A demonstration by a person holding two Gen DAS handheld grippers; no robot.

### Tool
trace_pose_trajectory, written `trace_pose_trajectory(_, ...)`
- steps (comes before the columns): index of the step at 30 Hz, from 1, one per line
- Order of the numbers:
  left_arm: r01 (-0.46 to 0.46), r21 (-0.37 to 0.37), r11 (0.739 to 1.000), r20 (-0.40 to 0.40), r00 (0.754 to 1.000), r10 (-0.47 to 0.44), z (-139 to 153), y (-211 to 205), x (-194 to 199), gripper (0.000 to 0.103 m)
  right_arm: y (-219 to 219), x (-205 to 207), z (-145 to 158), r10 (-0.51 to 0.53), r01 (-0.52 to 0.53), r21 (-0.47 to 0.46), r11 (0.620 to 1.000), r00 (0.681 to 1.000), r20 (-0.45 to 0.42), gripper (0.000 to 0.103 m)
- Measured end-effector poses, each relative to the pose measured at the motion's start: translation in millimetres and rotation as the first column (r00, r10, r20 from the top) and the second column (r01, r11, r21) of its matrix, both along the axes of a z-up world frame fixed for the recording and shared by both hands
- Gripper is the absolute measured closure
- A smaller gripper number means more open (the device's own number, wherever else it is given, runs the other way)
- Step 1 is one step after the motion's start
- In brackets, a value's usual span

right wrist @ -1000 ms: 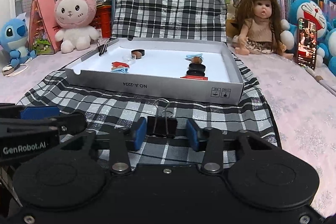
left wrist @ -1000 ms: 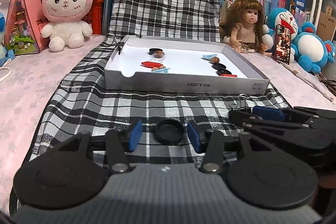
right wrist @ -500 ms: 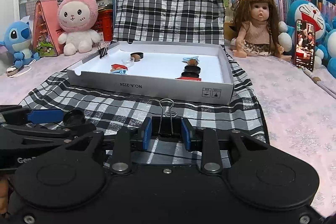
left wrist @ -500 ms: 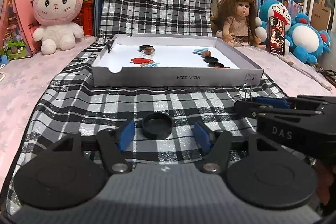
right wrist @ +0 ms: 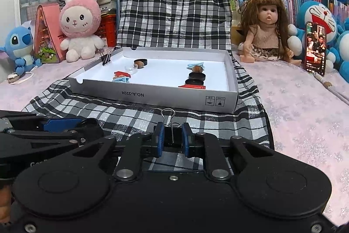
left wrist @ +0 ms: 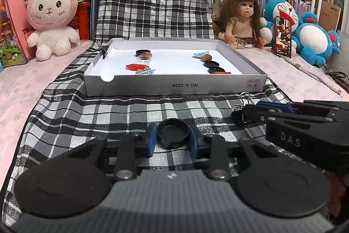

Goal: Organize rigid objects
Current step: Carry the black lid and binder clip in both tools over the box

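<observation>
My left gripper [left wrist: 173, 139] is shut on a black round cap [left wrist: 173, 133] just above the plaid cloth. My right gripper [right wrist: 172, 139] is shut on a black binder clip [right wrist: 171, 136] with wire handles sticking up; it also shows at the right of the left wrist view [left wrist: 239, 111]. Ahead lies a grey shallow box [left wrist: 174, 86] with a white floor, holding black caps [left wrist: 211, 63], red pieces [left wrist: 134, 66], blue hair clips [left wrist: 145, 72], a nut [left wrist: 206, 57] and a clear dish [left wrist: 144, 59]. Another binder clip [right wrist: 106, 58] grips the box's left wall.
The plaid cloth [left wrist: 87, 115] covers a pink surface [right wrist: 294, 102]. Behind the box stand a pink rabbit plush [left wrist: 52, 21], a doll [left wrist: 240, 21], a phone [left wrist: 283, 36] and blue plush toys [left wrist: 309, 36]. A Stitch toy [right wrist: 21, 47] sits far left.
Both grippers closed: the left onto the black cap, the right onto the binder clip. Both views have lifted slightly.
</observation>
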State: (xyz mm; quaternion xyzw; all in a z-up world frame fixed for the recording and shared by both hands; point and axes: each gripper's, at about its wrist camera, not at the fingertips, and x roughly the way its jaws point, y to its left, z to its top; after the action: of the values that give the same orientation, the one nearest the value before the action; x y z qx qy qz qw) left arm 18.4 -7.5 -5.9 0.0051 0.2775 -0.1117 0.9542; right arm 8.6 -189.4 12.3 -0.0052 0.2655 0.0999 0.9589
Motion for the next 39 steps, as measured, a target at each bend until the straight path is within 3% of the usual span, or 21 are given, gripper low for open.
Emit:
trace_pose_trajectory(5, -0.008, 0.003, 1.000, 0.000, 1.000, 0.008, -0.2, 1.1, -0.7, 0.066, -1.2, -9.7, -2.2, 0.014, -0.015, 0.025, 1.000, 0.999, 0.035, 0.080)
trace_pose_trajectory(10, -0.021, 0.002, 1.000, 0.003, 1.000, 0.021, 0.8, 2.7, 0.3, 0.066, 2.4, -9.4, -1.1, -0.008, 0.006, 0.039, 0.999, 0.999, 0.039, 0.059)
trace_pose_trajectory(13, -0.031, 0.001, 1.000, 0.009, 0.999, 0.031, 1.9, 3.7, 1.5, 0.066, 4.6, -4.1, -2.1, -0.039, 0.038, 0.054, 0.998, 0.999, 0.015, 0.054)
trace_pose_trajectory(23, -0.055, -0.015, 0.998, 0.007, 0.998, 0.055, 4.9, 9.3, 9.6, 0.066, 23.8, 10.5, -12.3, -0.139, 0.138, -0.029, 0.990, 0.990, -0.035, 0.058)
trace_pose_trajectory(25, -0.056, -0.016, 0.998, 0.006, 0.998, 0.057, 4.9, 9.4, 10.2, 0.066, 24.6, 10.1, -11.8, -0.134, 0.132, -0.033, 0.991, 0.991, -0.032, 0.071)
trace_pose_trajectory(30, -0.055, -0.016, 0.998, 0.016, 0.998, 0.055, 8.9, 8.6, 12.3, 0.066, 17.3, 13.1, -5.7, -0.112, 0.112, -0.005, 0.994, 0.993, -0.036, 0.071)
trace_pose_trajectory(39, -0.056, -0.041, 0.998, 0.046, 0.997, 0.058, 30.4, 8.6, 30.2, 0.066, 5.7, 26.1, 21.1, -0.097, 0.096, 0.013, 0.995, 0.995, 0.032, 0.071)
